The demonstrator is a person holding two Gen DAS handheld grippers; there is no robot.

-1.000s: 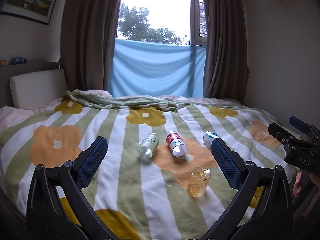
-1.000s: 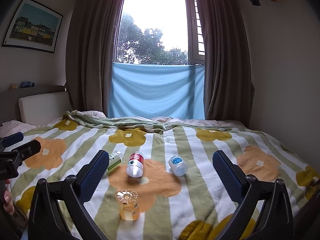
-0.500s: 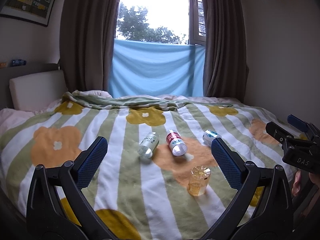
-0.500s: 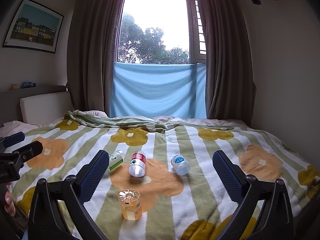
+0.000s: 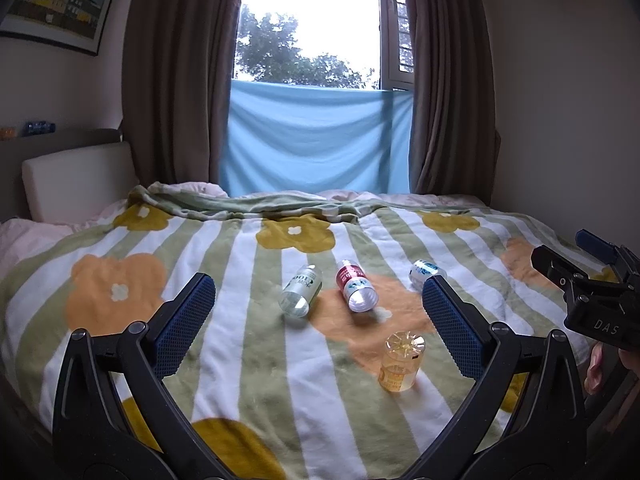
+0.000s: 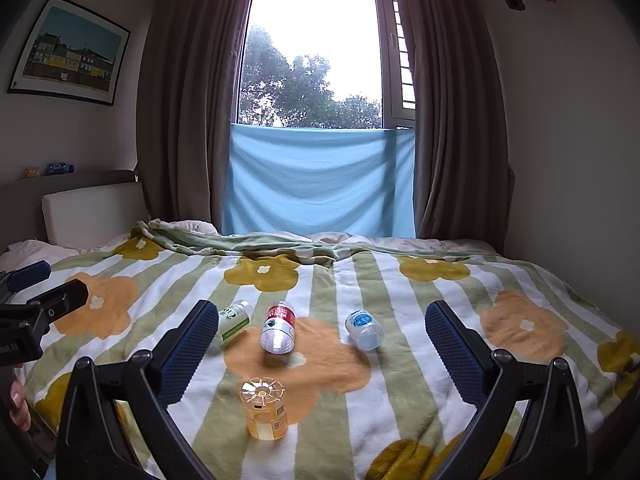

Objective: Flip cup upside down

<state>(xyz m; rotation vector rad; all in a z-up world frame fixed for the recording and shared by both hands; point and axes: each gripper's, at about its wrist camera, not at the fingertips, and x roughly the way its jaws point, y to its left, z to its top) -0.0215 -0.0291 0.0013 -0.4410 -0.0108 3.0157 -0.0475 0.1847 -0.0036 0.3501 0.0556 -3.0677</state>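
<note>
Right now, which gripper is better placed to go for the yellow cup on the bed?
Probably the right gripper. In its view the yellow cup stands between its open fingers. In the left gripper's view the cup sits off beside the right finger.

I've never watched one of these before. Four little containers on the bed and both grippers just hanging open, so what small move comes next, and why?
Probably the right gripper eases forward and down toward the amber cup. It stands alone nearest that gripper, between its open fingers in the view, while the three bottles lie on their sides farther back. The left gripper is open too, with the cup off to its right.
</note>
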